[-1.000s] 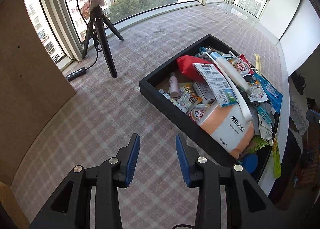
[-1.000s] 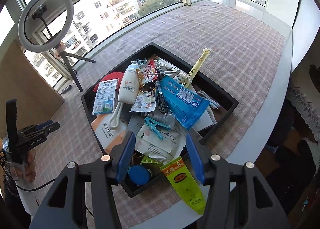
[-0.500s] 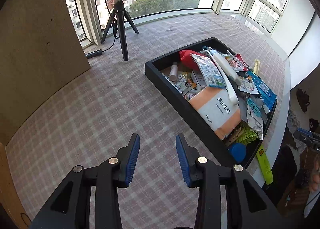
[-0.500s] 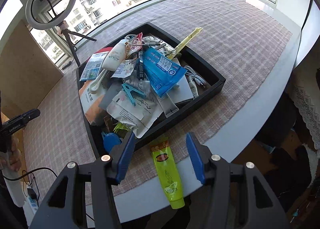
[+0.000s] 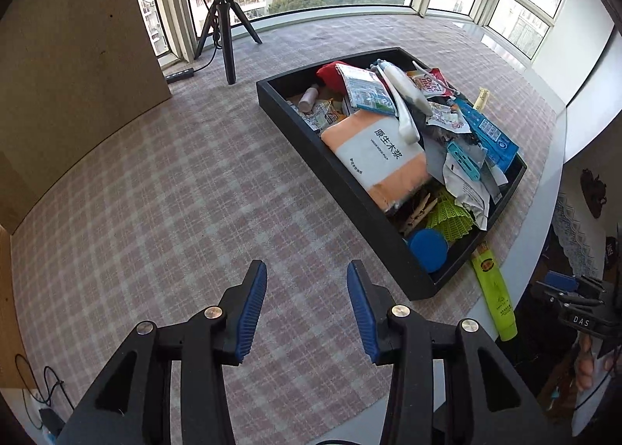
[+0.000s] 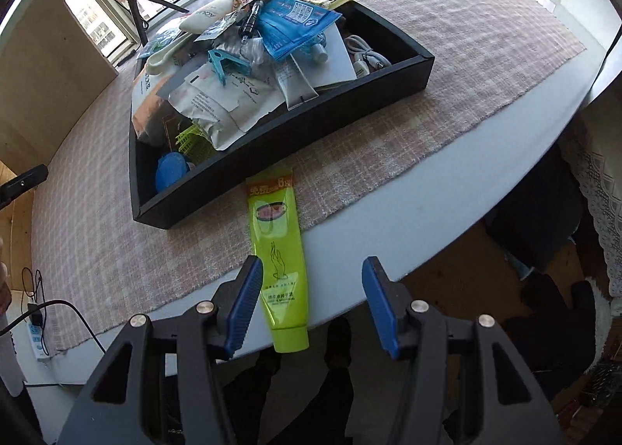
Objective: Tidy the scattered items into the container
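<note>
A black tray [image 5: 342, 180] [image 6: 272, 142] heaped with packets, tubes and clips sits on the checked cloth. A yellow-green tube [image 6: 278, 254] [image 5: 493, 289] lies outside it, against the tray's near wall, its cap end hanging over the table edge. My right gripper [image 6: 311, 301] is open and empty, low over the table edge, with the tube's cap end just inside its left finger. My left gripper [image 5: 307, 305] is open and empty over bare cloth, left of the tray.
A ring light on a tripod [image 5: 225, 25] stands at the back by the windows. A brown board [image 5: 70, 68] lines the left side. The white table rim [image 6: 447, 192] curves close past the tray. Cables and a power strip [image 6: 37, 332] lie at the left.
Both grippers have pulled back and away from the tray. The right gripper has dropped low towards the table edge, so the yellow-green tube now lies between its fingers. Both stay open.
</note>
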`<state>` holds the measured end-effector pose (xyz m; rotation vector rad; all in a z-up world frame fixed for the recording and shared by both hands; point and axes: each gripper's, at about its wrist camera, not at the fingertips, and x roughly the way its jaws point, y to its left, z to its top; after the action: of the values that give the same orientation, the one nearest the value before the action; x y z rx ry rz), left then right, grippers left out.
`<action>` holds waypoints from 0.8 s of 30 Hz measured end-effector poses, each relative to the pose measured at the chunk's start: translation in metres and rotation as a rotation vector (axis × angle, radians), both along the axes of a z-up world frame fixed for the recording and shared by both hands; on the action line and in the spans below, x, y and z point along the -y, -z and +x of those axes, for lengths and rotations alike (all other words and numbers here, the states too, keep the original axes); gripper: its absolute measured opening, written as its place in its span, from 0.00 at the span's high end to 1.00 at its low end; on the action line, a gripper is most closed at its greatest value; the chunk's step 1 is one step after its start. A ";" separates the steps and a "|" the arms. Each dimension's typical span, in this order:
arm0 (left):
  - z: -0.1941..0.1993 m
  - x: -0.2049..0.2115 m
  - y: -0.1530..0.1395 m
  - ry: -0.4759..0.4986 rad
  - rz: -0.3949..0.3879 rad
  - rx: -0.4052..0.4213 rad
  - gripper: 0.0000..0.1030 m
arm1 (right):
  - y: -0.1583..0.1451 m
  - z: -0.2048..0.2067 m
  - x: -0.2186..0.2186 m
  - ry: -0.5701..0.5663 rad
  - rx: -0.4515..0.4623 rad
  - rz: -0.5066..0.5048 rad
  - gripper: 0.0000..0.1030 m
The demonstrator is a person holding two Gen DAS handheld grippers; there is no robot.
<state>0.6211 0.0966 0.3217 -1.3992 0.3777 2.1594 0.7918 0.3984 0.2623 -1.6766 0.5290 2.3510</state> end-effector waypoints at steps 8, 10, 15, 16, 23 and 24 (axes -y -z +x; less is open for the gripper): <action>0.038 -0.002 0.000 0.003 0.011 -0.020 0.57 | 0.023 -0.013 0.027 -0.083 0.041 0.032 0.49; 0.044 -0.002 -0.001 0.000 0.012 -0.026 0.57 | 0.028 -0.019 0.036 -0.110 0.051 0.062 0.49; 0.054 0.003 0.000 0.002 0.019 -0.034 0.57 | 0.040 -0.029 0.050 -0.151 0.083 0.110 0.49; 0.055 0.005 0.001 -0.003 0.019 -0.033 0.57 | 0.043 -0.030 0.052 -0.157 0.090 0.117 0.49; 0.051 0.022 0.009 -0.049 0.024 -0.012 0.57 | 0.052 -0.036 0.053 -0.198 0.115 0.156 0.49; 0.051 0.024 0.009 -0.056 0.026 -0.009 0.57 | 0.055 -0.037 0.052 -0.203 0.126 0.150 0.49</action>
<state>0.6718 0.0722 0.3123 -1.4020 0.3154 2.2081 0.7544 0.3467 0.2072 -1.8691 0.1623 2.3304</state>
